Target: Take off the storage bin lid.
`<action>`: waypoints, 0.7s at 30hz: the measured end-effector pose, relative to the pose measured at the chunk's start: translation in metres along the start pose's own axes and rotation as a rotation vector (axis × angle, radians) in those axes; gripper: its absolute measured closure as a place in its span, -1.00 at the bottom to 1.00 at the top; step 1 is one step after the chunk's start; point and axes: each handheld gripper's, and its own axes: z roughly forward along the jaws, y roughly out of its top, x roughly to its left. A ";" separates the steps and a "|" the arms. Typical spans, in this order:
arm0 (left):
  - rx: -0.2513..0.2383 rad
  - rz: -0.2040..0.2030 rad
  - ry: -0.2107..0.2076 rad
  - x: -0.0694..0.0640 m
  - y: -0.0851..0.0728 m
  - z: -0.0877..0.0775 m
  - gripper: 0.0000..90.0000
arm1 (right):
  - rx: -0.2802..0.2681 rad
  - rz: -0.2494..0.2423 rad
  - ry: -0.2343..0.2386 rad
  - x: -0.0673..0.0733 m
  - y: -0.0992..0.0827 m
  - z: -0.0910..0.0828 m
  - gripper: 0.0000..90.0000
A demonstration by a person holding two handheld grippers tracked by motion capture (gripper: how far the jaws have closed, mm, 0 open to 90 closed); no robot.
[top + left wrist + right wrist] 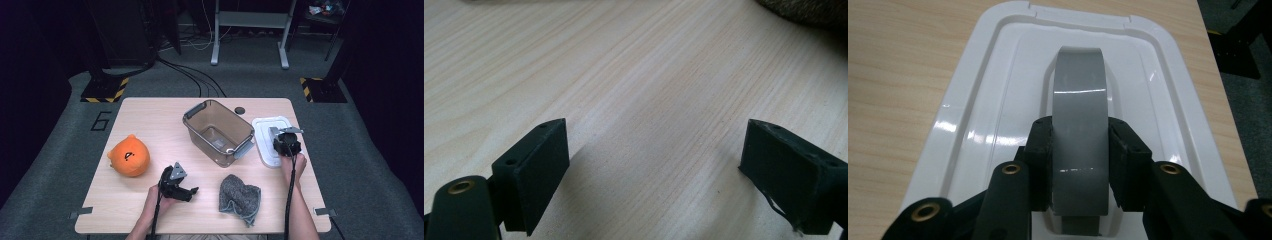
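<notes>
A white plastic lid (pixel 263 126) (pixel 983 105) lies flat at the table's right side, with a grey arched handle (pixel 274 132) (pixel 1080 85) on top. My right gripper (pixel 286 146) (pixel 1080 145) reaches down onto it, shut on the handle, one pad pressed against each side. A clear brown bin (pixel 200 108) with grey latches stands open beside the lid, at the table's middle. My left gripper (pixel 191 191) (pixel 654 150) rests low over the bare wood near the front edge, jaws wide open with nothing between them.
An orange plush toy (pixel 129 156) sits at the left. A grey crumpled cloth (pixel 240 197) (pixel 809 10) lies near the front, just right of my left gripper. A small black round object (pixel 240 110) lies behind the bin. Cables trail from both grippers.
</notes>
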 end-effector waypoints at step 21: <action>0.012 0.004 -0.004 0.001 0.001 -0.001 -0.74 | -0.011 -0.024 0.091 -0.011 -0.008 -0.041 -0.78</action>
